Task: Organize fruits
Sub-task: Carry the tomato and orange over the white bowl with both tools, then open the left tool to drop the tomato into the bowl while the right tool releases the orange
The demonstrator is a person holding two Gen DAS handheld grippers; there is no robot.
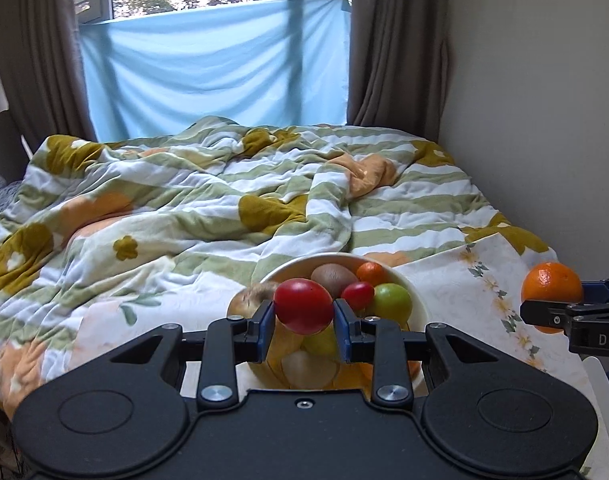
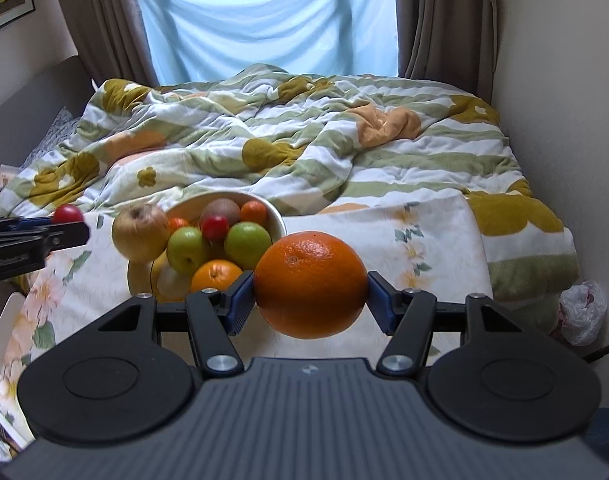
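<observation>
My left gripper (image 1: 303,312) is shut on a small red fruit (image 1: 303,305), held in the air above the near rim of a cream bowl (image 1: 418,300). The bowl holds several fruits: a kiwi (image 1: 333,277), green apples (image 2: 246,243), a small red fruit (image 2: 215,227) and oranges (image 2: 215,275). A yellowish apple (image 2: 141,236) sits at its left rim. My right gripper (image 2: 310,294) is shut on a large orange (image 2: 310,284), raised to the right of the bowl. The same orange (image 1: 551,285) shows at the right edge of the left wrist view.
The bowl stands on a floral cloth (image 2: 420,248) at the near end of a bed with a rumpled striped quilt (image 1: 208,196). A wall (image 1: 544,80) runs along the right; curtains and a blue sheet over the window are behind. A plastic bag (image 2: 582,312) lies by the bed's right corner.
</observation>
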